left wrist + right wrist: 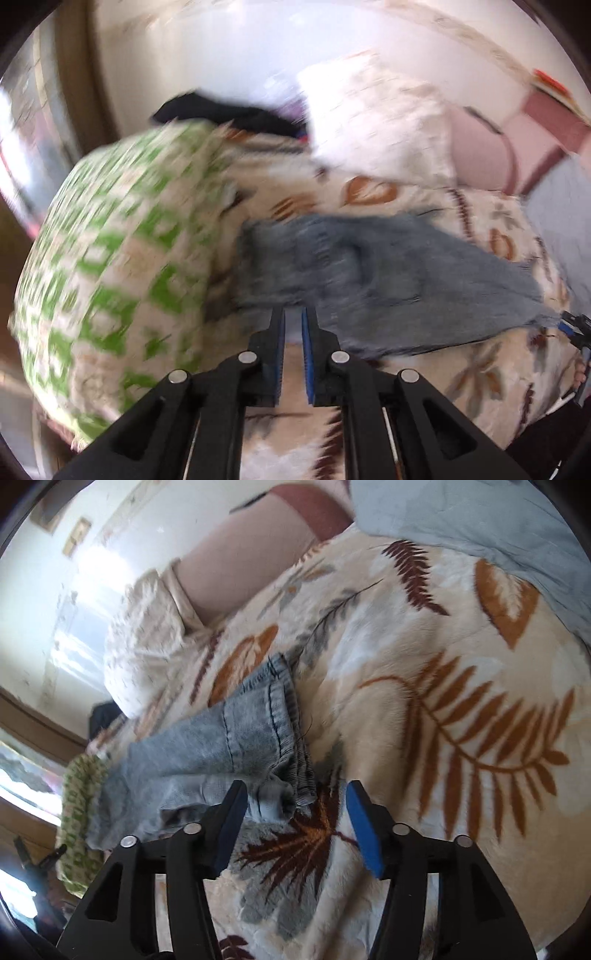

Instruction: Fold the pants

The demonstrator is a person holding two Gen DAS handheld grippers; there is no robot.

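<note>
While motion blur smears most of the left wrist view, these lines run left to right across the bed.

Green pillow: a green-and-white patterned pillow lies at the far left, its edge just beside the jeans.

Dark garment: a black piece of clothing sits behind the pillow near the wall; too blurred to identify.

Left claw: the left claw has its 2 blue-padded fingers nearly together with only a narrow slit between them, tips at the near edge of the denim; blur hides whether any cloth is pinched.

Pants: the blue-grey jeans lie spread on the leaf-print blanket, running from the left claw toward the right. In the right wrist view the hemmed leg ends lie bunched and folded over.

White pillow: a cream textured pillow rests beyond the jeans, against a pink headboard.

Right claw: the right claw is spread wide and holds nothing; its left finger overlaps the crumpled cuff, its right finger over bare blanket.

Blue sheet: a pale blue cloth covers the bed's far right corner.
</note>
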